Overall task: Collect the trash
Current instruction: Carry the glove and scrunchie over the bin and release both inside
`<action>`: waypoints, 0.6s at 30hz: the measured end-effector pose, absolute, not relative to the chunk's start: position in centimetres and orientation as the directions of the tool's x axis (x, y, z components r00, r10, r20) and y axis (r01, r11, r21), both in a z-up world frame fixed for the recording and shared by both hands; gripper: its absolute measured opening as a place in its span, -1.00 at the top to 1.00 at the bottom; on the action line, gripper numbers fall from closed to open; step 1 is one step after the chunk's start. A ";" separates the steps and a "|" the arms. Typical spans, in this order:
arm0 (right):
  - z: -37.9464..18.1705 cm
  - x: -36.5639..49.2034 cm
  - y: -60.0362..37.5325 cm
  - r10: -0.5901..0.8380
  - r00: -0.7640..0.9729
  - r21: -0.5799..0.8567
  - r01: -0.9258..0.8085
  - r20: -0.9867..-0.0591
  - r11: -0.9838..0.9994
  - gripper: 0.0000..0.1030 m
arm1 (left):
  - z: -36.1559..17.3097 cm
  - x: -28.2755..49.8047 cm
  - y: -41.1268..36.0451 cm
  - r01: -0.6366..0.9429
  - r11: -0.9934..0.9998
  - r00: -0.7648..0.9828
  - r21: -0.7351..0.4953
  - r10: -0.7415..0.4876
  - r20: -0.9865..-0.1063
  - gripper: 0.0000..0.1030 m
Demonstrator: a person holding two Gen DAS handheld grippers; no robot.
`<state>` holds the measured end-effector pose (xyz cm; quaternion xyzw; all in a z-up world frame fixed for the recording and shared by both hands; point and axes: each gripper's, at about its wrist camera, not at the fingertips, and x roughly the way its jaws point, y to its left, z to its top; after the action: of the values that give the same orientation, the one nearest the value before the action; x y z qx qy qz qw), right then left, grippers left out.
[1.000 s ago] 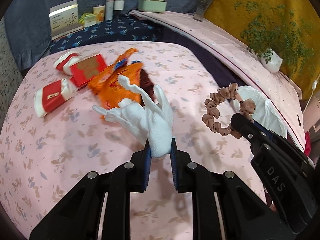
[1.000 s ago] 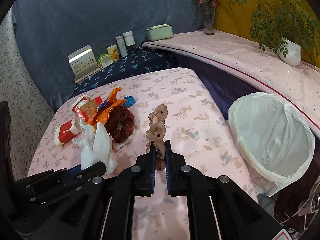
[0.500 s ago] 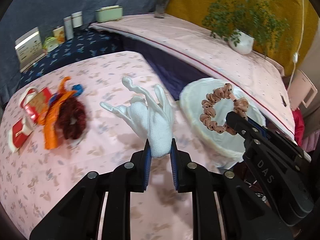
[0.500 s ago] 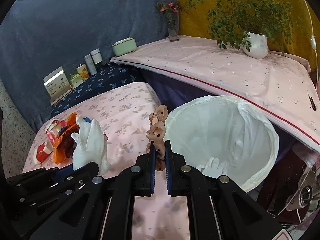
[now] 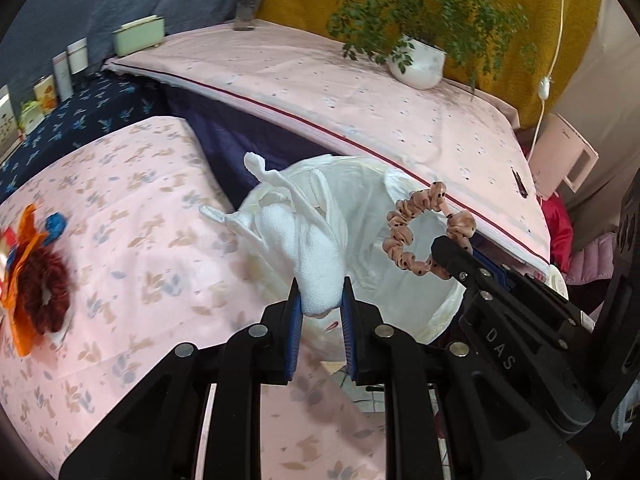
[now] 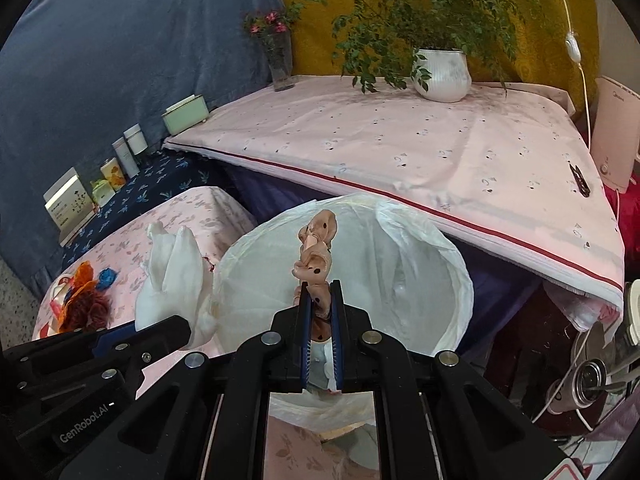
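My left gripper (image 5: pixel 320 296) is shut on a crumpled white tissue (image 5: pixel 308 240) and holds it at the near left rim of the white-lined trash bin (image 5: pixel 408 292). The tissue also shows in the right wrist view (image 6: pixel 176 284). My right gripper (image 6: pixel 320 300) is shut on a pink dotted scrunchie (image 6: pixel 316 252) and holds it over the open bin (image 6: pixel 400 276). The scrunchie also shows in the left wrist view (image 5: pixel 416 232), over the bin's mouth. An orange wrapper (image 5: pixel 20 280) and a dark red scrunchie (image 5: pixel 44 292) lie on the pink table (image 5: pixel 152 232) at the left.
A bed or bench with a pink sheet (image 6: pixel 400 148) runs behind the bin, with a potted plant (image 6: pixel 440 72) and a flower vase (image 6: pixel 280 60) on it. Small boxes and jars (image 6: pixel 116 160) stand on a dark blue cloth at the back left. A fan (image 6: pixel 592 376) sits low right.
Both grippers have swung right from the table toward the bin, carrying the tissue and the pink scrunchie. The bin now fills the middle of both views; the table trash has slid left.
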<state>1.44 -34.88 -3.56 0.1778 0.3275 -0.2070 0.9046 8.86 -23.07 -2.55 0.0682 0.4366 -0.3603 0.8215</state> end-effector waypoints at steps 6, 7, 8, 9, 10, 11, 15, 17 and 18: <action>-4.1 1.1 -36.5 -0.276 0.683 0.183 0.519 -0.676 0.835 0.83 | -3.4 9.1 -26.0 0.674 0.705 0.315 -0.221 -0.545 -0.777 0.62; -4.2 1.1 -36.7 -0.278 0.681 0.183 0.522 -0.677 0.833 0.82 | -3.5 9.2 -26.3 0.673 0.706 0.314 -0.221 -0.543 -0.779 0.59; -4.3 1.1 -36.9 -0.279 0.680 0.184 0.524 -0.678 0.832 0.80 | -3.6 9.2 -26.5 0.669 0.709 0.314 -0.224 -0.542 -0.779 0.46; -4.4 1.1 -37.0 -0.279 0.678 0.184 0.526 -0.680 0.830 0.72 | -3.6 9.3 -26.6 0.663 0.714 0.317 -0.224 -0.539 -0.780 0.31; -4.4 1.1 -37.2 -0.285 0.676 0.184 0.533 -0.679 0.826 0.69 | -3.6 9.5 -26.5 0.649 0.728 0.331 -0.221 -0.532 -0.779 0.23; -4.4 0.9 -37.2 -0.295 0.675 0.183 0.542 -0.676 0.820 0.66 | -3.7 9.6 -26.3 0.642 0.732 0.334 -0.226 -0.532 -0.778 0.06; -4.4 0.7 -37.6 -0.293 0.678 0.198 0.548 -0.674 0.813 0.48 | -3.6 9.9 -25.5 0.611 0.760 0.362 -0.221 -0.516 -0.776 -0.14; -4.3 0.7 -37.4 -0.293 0.680 0.199 0.547 -0.672 0.813 0.45 | -3.6 10.1 -24.9 0.596 0.772 0.371 -0.220 -0.508 -0.778 -0.14; -4.2 0.7 -37.3 -0.292 0.682 0.201 0.546 -0.671 0.814 0.42 | -3.6 10.2 -24.7 0.589 0.778 0.376 -0.219 -0.503 -0.778 -0.14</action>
<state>0.71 -37.35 -4.20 0.1963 0.3234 -0.2337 0.8957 10.20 -24.65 -3.64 0.0476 0.4510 -0.3297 0.8280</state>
